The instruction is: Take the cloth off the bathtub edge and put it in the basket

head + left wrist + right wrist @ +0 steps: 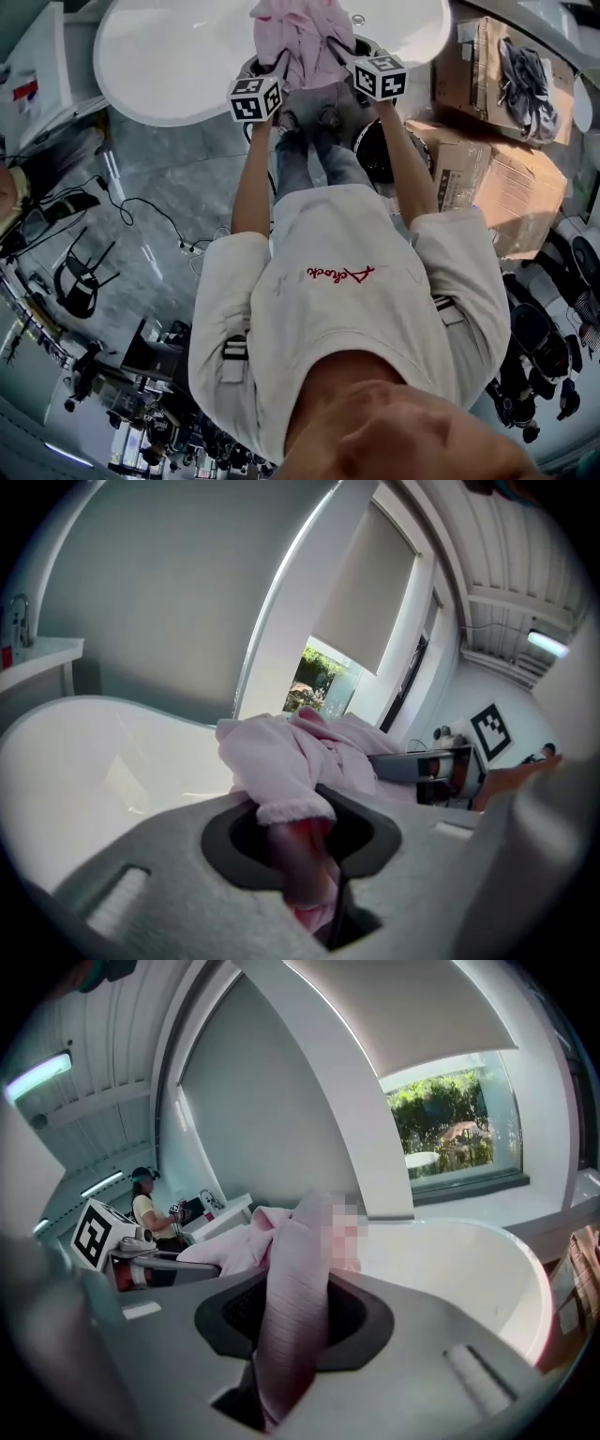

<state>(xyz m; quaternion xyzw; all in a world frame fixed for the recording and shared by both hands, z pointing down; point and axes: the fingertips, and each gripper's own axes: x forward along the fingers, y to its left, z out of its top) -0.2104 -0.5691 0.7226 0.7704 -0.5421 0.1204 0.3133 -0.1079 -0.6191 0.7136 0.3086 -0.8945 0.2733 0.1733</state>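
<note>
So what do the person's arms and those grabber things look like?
The left gripper and right gripper are pale grey plastic, each with a dark oval hollow around its jaws. Each carries a white cube printed with black squares: left cube, right cube. The person wears a cream short-sleeved shirt with red writing.

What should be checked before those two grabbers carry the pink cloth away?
1. Grip of left gripper on the cloth: ok, jaws shut on it.
2. Grip of right gripper on the cloth: ok.
3. Cloth clear of the bathtub: cannot tell, its hanging end is hidden.
4. Basket in sight: not ok, no view plainly shows one.
5. Cardboard boxes apart from both grippers: ok.
</note>
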